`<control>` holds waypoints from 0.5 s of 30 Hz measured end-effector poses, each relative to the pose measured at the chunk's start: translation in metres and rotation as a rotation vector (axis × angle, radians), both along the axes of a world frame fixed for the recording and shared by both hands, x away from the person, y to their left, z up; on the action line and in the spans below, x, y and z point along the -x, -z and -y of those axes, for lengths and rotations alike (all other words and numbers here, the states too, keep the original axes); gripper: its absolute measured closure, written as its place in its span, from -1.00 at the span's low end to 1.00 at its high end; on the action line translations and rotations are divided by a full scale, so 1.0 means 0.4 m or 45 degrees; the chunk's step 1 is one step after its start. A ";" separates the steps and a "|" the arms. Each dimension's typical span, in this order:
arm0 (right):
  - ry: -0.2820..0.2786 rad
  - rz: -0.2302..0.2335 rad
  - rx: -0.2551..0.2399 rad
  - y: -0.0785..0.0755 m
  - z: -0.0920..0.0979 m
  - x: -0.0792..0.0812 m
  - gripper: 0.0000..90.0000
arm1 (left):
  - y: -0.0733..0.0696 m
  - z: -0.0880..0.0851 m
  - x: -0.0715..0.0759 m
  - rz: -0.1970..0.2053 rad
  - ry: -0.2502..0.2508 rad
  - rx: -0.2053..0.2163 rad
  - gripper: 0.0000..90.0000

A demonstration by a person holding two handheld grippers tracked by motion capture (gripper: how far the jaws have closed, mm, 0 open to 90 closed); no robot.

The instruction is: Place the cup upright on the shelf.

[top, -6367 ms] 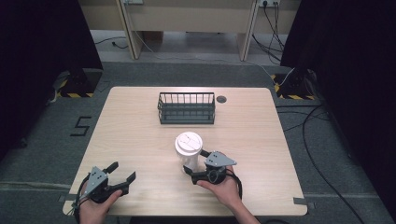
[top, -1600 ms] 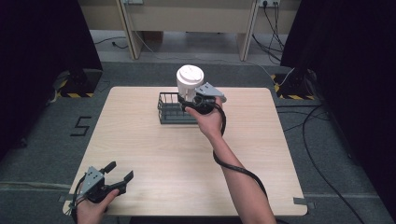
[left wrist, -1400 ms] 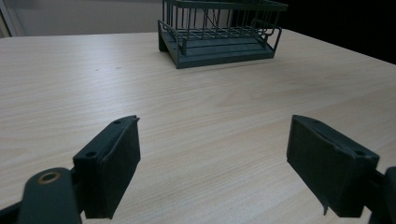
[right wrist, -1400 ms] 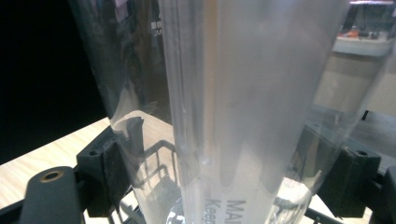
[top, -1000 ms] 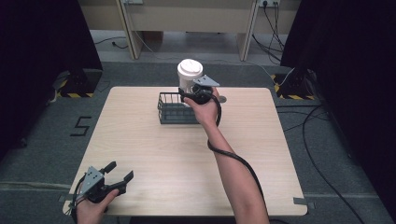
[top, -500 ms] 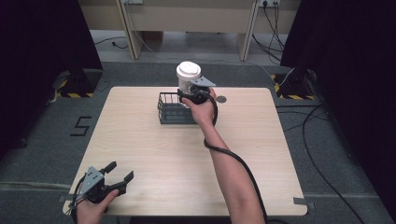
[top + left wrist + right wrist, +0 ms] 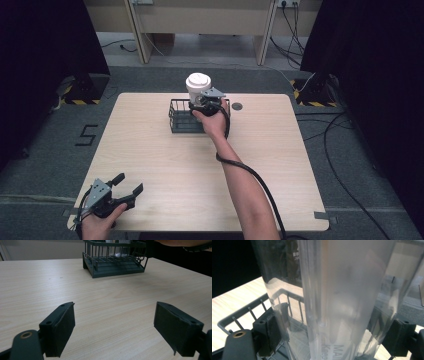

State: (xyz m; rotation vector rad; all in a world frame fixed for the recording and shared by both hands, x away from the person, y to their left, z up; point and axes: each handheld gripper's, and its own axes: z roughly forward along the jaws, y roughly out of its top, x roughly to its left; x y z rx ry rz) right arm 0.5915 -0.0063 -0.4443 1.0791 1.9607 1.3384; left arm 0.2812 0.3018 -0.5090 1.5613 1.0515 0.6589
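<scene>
Gripping a clear cup (image 7: pixel 198 87) over the basket (image 7: pixel 181 118) — right gripper (image 7: pixel 204 102) (left gripper (image 7: pixel 126 186) agape, empty).

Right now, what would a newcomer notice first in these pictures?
The clear cup with a white lid, held by the right gripper over the dark wire basket at the far side of the table. The left gripper rests open at the near left corner.
</scene>
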 end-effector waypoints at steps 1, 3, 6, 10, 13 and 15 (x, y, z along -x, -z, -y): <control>0.002 -0.006 0.007 0.007 0.000 0.000 -0.59 | 0.000 0.000 0.000 0.000 0.000 0.001 -0.63; 0.006 -0.009 0.013 0.012 0.001 0.001 -0.60 | 0.000 0.000 0.000 -0.001 0.000 -0.001 -0.63; 0.014 -0.013 0.010 0.018 0.004 0.002 -0.60 | 0.001 0.002 -0.001 -0.001 0.002 0.001 -0.63; 0.001 -0.015 0.020 0.017 0.004 0.002 -0.60 | 0.001 0.004 -0.001 -0.001 0.006 0.001 -0.63; 0.005 -0.018 0.034 0.018 0.004 0.006 -0.60 | 0.001 0.004 -0.002 -0.002 0.008 -0.001 -0.63; -0.002 -0.020 0.045 0.017 0.003 0.009 -0.61 | 0.001 0.004 -0.002 -0.003 0.009 -0.001 -0.63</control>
